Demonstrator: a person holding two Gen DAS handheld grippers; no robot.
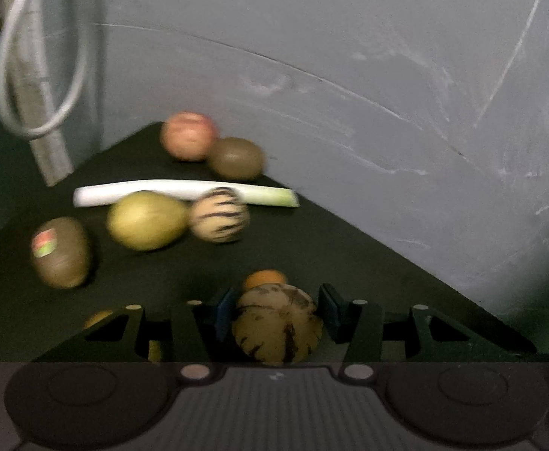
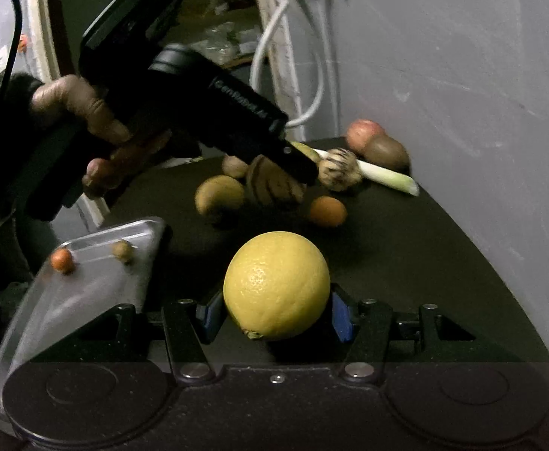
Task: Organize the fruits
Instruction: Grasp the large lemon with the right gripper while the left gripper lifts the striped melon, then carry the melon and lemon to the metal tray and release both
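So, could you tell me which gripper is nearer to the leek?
Left. The left gripper, shut on a striped fruit, reaches close to the leek; the right gripper, holding the lemon, sits farther back.

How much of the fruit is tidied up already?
Just started. The clear tray holds only two small fruits. The right hand-held gripper grips a lemon; the left hand-held gripper has a striped fruit between its fingers. The apple, kiwis and pear wait on the table.
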